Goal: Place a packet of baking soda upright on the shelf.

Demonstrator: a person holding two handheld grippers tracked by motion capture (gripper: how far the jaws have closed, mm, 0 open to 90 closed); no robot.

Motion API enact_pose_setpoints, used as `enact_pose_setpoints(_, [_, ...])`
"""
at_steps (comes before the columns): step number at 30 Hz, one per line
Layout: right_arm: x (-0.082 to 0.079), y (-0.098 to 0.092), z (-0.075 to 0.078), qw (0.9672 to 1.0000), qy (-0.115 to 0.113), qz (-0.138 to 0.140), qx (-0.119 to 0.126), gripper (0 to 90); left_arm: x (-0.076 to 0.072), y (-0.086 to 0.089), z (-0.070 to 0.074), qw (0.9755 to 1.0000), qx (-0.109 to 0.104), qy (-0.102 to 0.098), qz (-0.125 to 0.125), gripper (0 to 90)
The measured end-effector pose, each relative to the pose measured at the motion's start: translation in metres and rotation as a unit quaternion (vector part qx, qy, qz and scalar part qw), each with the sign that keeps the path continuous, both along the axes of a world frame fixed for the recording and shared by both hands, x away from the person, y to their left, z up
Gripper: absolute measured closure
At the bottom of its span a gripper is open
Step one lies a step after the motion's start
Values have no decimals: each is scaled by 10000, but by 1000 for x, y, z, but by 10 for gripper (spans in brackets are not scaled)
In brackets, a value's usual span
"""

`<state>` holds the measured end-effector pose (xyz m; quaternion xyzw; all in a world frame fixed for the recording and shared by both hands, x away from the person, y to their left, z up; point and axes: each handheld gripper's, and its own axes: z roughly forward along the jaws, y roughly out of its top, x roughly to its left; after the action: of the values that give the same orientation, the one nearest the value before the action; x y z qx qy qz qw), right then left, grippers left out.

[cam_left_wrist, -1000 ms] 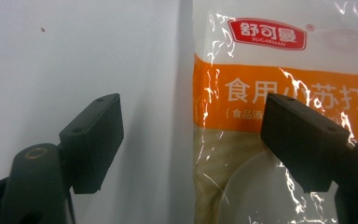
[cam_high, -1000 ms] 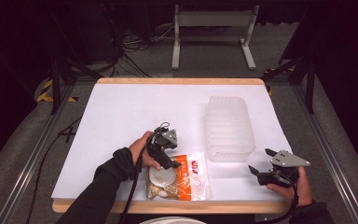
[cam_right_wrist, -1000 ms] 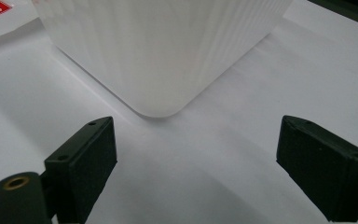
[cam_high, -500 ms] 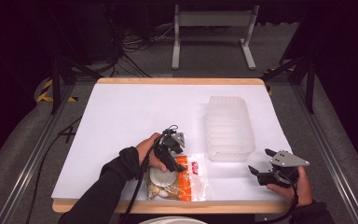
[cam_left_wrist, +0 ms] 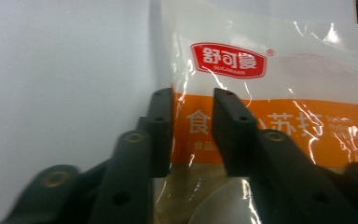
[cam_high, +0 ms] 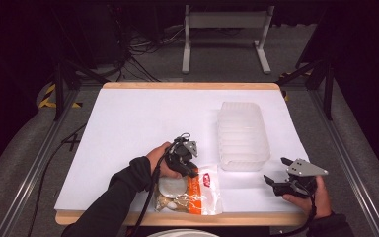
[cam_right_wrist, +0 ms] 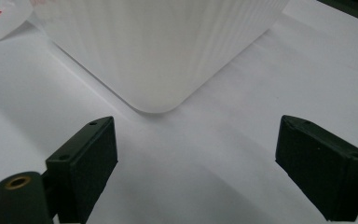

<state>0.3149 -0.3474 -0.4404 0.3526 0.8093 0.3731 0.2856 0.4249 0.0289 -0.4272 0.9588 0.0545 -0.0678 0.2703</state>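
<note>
A clear snack bag (cam_high: 197, 195) with an orange band and a red logo lies flat near the table's front edge. It holds round pale cakes. My left gripper (cam_high: 193, 172) points down at its upper left corner. In the left gripper view the bag (cam_left_wrist: 279, 84) lies under the left gripper (cam_left_wrist: 193, 100). Its jaws have just been closing and stand a narrow gap apart. Flat, unwrinkled film shows between them, and the left jaw is at the bag's edge. My right gripper (cam_high: 275, 170) rests at the front right, wide open and with nothing in it (cam_right_wrist: 193, 128).
A ribbed translucent plastic container (cam_high: 242, 133) stands right of centre, its near corner (cam_right_wrist: 158, 46) just ahead of the right gripper. The white table top (cam_high: 143, 123) has a wooden front edge. Dark floor, cables and a metal stand lie beyond.
The left hand has shifted slightly right onto the bag's upper left corner. The right gripper has stayed where it was.
</note>
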Motion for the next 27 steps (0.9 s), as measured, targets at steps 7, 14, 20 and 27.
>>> enact_pose_setpoints(7, [0,-1,0,10000,0,-4,-8,133,1,4,2,9998,-103,-124,135,900])
enact_pose_setpoints(14, [-1,-2,1,10000,-31,-41,6,134,8,28,8,9966,-341,-366,659,900])
enact_pose_setpoints(20, [0,-3,1,10000,-33,-63,12,134,15,63,13,9917,-477,-371,1134,900])
enact_pose_setpoints(27, [0,-3,1,10000,-33,-71,7,134,16,97,14,9861,-638,-378,1486,900])
